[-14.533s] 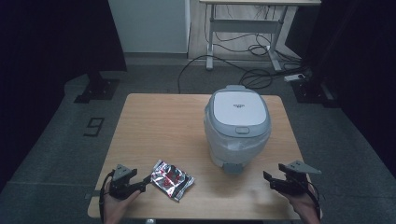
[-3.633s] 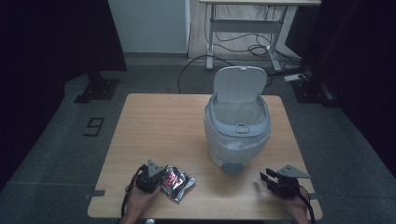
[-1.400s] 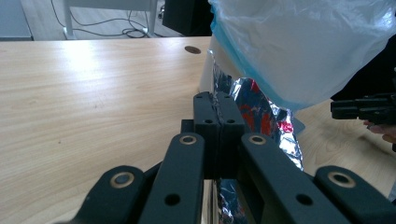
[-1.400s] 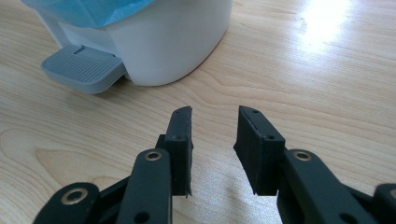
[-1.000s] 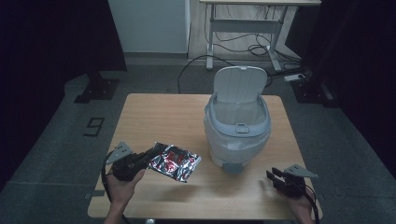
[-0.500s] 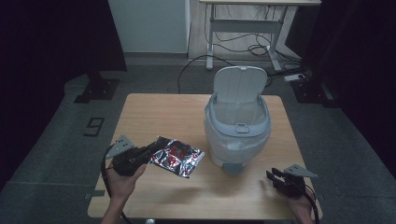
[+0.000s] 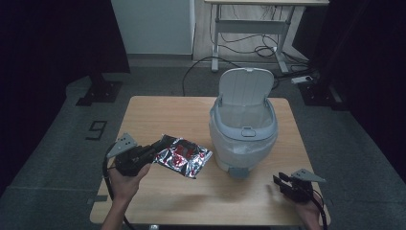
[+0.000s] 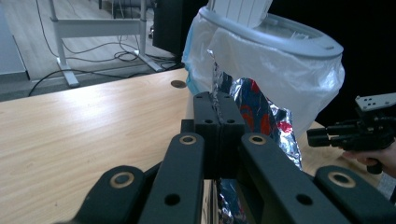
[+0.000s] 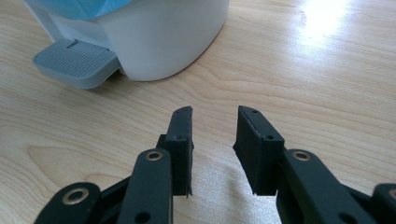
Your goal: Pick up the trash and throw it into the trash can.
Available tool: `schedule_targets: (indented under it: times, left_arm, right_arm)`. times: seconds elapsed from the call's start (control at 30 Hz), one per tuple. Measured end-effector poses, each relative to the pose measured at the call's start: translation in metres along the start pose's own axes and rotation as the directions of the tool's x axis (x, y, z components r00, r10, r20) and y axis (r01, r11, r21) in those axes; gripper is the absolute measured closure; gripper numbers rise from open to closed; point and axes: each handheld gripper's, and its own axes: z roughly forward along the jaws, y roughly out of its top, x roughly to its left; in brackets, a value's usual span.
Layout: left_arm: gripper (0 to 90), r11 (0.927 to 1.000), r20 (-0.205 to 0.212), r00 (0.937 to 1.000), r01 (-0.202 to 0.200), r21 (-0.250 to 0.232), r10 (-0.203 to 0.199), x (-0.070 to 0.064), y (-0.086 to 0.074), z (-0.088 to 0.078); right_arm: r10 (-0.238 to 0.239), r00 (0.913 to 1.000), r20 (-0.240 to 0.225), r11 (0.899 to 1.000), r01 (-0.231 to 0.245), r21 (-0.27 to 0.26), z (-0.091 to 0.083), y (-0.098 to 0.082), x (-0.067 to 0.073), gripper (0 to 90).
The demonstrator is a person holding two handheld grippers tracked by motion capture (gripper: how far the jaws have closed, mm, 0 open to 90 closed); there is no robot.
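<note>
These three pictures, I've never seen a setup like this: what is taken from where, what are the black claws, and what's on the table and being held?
No robot here: a person holds a two-jaw gripper in each hand. The high view looks down on the wooden table from above the person's side. The other two views come from cameras riding on each gripper, looking along its black jaws.

On the table stands a grey pedal bin with its lid raised and a plastic liner inside; its foot pedal shows in the right gripper view.

The left gripper is shut on the edge of a shiny foil packet, held above the table beside the bin. The right gripper is open and holds nothing, low over the table near the bin's pedal.
</note>
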Motion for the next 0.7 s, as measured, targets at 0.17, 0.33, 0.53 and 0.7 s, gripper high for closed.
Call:
schedule_targets:
  times: [0.17,0.33,0.53,0.7]
  left_arm:
    - [89.5,0.9999,0.006,1.0,0.002,-0.016,-0.002,0.0,0.011,-0.001]
    - [89.5,0.9996,0.008,1.0,-0.006,-0.027,0.006,-0.001,0.022,-0.001]
    - [89.5,0.999,0.008,0.9998,-0.018,-0.04,0.019,-0.003,0.036,0.0]
    - [89.5,0.9986,0.006,0.9997,-0.023,-0.048,0.023,-0.003,0.045,0.002]
  right_arm:
    - [-0.001,1.0,-0.001,1.0,0.001,-0.001,0.0,0.0,0.0,66.1]
    - [-0.003,1.0,-0.004,1.0,0.003,0.002,0.001,0.0,0.001,66.1]
    - [-0.003,1.0,-0.006,1.0,0.003,0.005,0.002,-0.001,0.001,66.1]
    - [-0.003,1.0,-0.007,1.0,0.003,0.005,0.002,-0.001,0.001,66.1]
